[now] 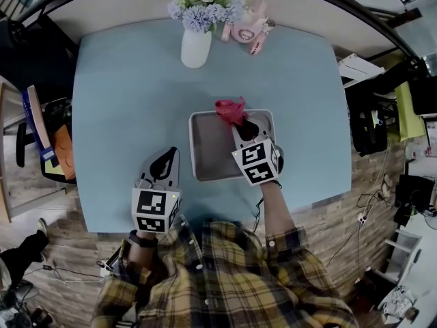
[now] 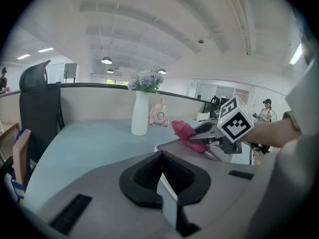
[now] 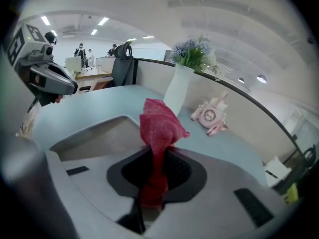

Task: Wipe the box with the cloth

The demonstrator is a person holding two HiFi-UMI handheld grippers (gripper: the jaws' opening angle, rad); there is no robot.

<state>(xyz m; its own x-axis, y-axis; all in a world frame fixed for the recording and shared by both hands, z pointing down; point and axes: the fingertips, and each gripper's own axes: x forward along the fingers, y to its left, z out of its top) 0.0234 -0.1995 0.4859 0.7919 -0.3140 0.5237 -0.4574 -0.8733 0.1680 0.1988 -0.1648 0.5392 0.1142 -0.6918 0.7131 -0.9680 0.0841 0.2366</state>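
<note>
A shallow grey box (image 1: 205, 149) lies on the light blue table (image 1: 123, 101), just in front of me. My right gripper (image 1: 244, 125) hovers over the box's far right part, shut on a red cloth (image 1: 231, 109) that bunches up beyond its tips. The right gripper view shows the cloth (image 3: 158, 121) clamped between the jaws of that gripper (image 3: 158, 151), with the box (image 3: 94, 133) below. My left gripper (image 1: 162, 166) rests left of the box near the table's front edge, shut and holding nothing. From the left gripper (image 2: 162, 156) I see the box rim (image 2: 172, 146) and the cloth (image 2: 185, 132).
A white vase of flowers (image 1: 196, 39) and a pink toy phone (image 1: 247, 29) stand at the table's far edge. A chair (image 1: 41, 135) stands beyond the left edge; shelves and clutter (image 1: 382, 115) lie to the right.
</note>
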